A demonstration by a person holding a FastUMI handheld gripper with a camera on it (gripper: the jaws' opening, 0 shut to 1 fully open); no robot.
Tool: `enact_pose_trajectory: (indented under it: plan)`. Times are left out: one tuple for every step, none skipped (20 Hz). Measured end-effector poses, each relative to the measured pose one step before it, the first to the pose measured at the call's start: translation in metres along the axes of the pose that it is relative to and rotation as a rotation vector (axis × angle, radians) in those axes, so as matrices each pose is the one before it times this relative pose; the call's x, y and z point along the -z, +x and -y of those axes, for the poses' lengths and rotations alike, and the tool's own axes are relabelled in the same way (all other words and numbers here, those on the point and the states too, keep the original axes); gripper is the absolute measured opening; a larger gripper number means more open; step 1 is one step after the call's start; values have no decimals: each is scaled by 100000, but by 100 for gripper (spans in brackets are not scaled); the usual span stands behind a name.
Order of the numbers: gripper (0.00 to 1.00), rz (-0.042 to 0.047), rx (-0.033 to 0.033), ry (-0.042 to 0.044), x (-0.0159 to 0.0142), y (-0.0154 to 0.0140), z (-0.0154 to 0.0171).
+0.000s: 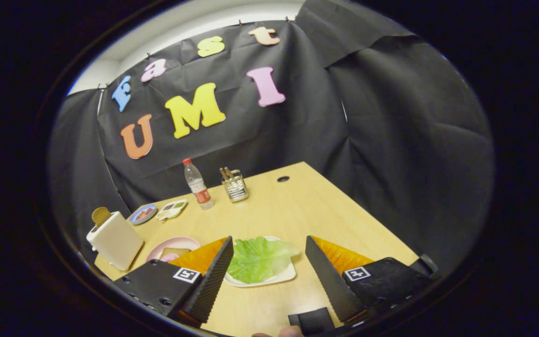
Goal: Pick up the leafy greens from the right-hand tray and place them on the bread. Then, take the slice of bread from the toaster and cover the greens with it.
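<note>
The gripper (pixel 268 252) hangs above the table (pixel 297 206), jaws spread wide and holding nothing, with the greens (pixel 258 259) lying on a white tray (pixel 282 276) between and just ahead of the fingers; the toaster (pixel 114 239) with its bread (pixel 100 215) stands well left, beside a pink plate (pixel 176 244)

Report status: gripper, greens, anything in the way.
Gripper open, holding nothing. Greens on their tray, between the fingers. Nothing in the way.

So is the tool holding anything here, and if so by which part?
Nothing is held. The tool is open, fingers spread either side of the greens, which lie on their tray untouched.
</note>
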State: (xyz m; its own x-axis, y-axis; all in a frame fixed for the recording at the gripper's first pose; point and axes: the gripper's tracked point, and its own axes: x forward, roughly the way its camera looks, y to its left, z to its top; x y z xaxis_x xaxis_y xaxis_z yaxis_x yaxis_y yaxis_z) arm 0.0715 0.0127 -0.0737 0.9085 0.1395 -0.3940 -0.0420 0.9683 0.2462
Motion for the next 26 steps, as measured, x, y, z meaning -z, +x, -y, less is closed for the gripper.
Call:
enact_pose_trajectory:
  plan:
    - [95, -2492, -100, 2164, 178, 681, 69]
    - [96, -2728, 92, 2856, 269, 744, 232]
    - [96, -2550, 98, 3692, 156, 776, 217]
    - [95, -2925, -114, 4395, 253, 731, 68]
    - [95, -3206, -513, 5336, 298, 763, 73]
    - [96, -2737, -38, 5717, 250, 733, 42]
    - [96, -2370, 602, 5268, 145, 757, 247]
    - [96, -2105, 1183, 4279, 161, 482, 678]
    - [96, -1931, 1365, 3325, 225, 395, 594]
    - [95, -1003, 1369, 2444, 206, 444, 675]
    - [95, -591, 851, 1574, -26, 455, 356]
    - [95, -380, 1376, 1077, -48, 647, 325]
    - [93, -52, 850, 996, -316, 183, 239]
    - [93, -542, 552, 1010, -144, 552, 90]
    - [93, -696, -4, 1441, -65, 475, -21]
    - [93, -873, -16, 1521, 70, 668, 380]
    - [86, -1047, -1553, 2802, 3, 467, -40]
    - [79, -558, -1099, 2694, -78, 33, 12]
    - [77, -562, -684, 1944, 50, 513, 110]
    - [73, -167, -579, 1525, -25, 192, 71]
    - [65, -117, 676, 360, -159, 358, 262]
    - [57, -33, 1166, -379, -42, 113, 346]
    - [49, -479, 1300, -532, -56, 160, 369]
    - [40, -480, 210, -76, 35, -109, 51]
    - [21, 466, 524, -135, -111, -39, -71]
    - [15, 359, -91, -1130, -12, 88, 71]
